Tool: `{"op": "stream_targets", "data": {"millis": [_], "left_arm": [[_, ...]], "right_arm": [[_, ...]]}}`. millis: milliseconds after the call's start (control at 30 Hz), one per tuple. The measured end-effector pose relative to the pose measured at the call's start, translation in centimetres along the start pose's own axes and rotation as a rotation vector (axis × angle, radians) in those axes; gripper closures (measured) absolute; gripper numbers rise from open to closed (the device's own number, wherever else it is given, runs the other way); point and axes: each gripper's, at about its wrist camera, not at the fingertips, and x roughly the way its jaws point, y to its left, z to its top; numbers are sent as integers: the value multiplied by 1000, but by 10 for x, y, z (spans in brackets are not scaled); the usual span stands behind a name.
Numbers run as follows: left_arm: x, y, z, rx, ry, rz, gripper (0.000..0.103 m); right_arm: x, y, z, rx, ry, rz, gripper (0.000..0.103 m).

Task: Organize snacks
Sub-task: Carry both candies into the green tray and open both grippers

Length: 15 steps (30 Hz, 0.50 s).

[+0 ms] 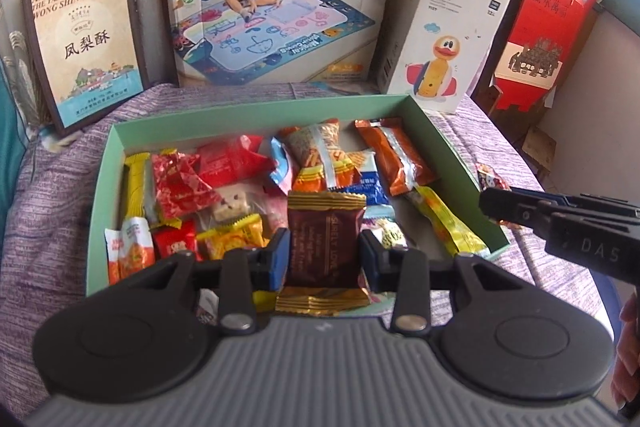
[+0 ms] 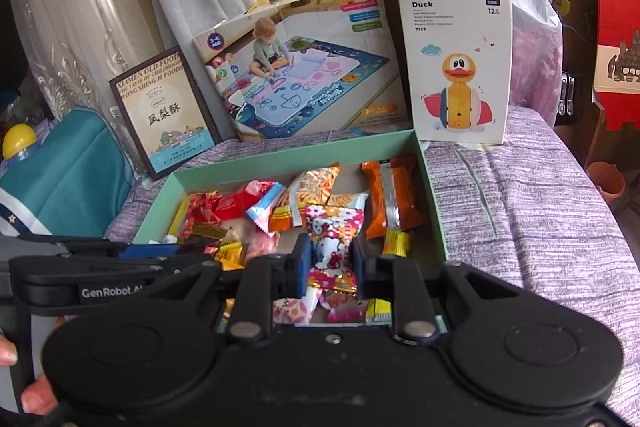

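A shallow green box (image 1: 256,115) lies on the purple cloth and holds several wrapped snacks: red, orange, yellow and blue packets. My left gripper (image 1: 324,257) is shut on a dark brown packet with gold ends (image 1: 324,247), held above the box's near side. My right gripper (image 2: 331,265) is shut on a pink and white cartoon-cat packet (image 2: 330,247), also over the near part of the green box (image 2: 280,151). The right gripper's side (image 1: 560,227) shows at the right of the left wrist view. The left gripper's side (image 2: 100,251) shows at the left of the right wrist view.
Behind the box stand a framed pastry box (image 1: 84,39), a drawing-mat box (image 1: 276,15) and a Roly-Poly Duck box (image 1: 444,35). A red carton (image 1: 548,11) stands at the far right. A teal cushion (image 2: 68,171) lies left. One loose packet (image 1: 490,181) lies right of the box.
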Motion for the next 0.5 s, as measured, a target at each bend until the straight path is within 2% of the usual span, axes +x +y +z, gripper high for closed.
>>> {"op": "stream_targets", "data": {"millis": [500], "left_arm": [[41, -1, 34, -9, 19, 3, 66]], "right_arm": [[46, -17, 16, 64, 51, -4, 82]]}}
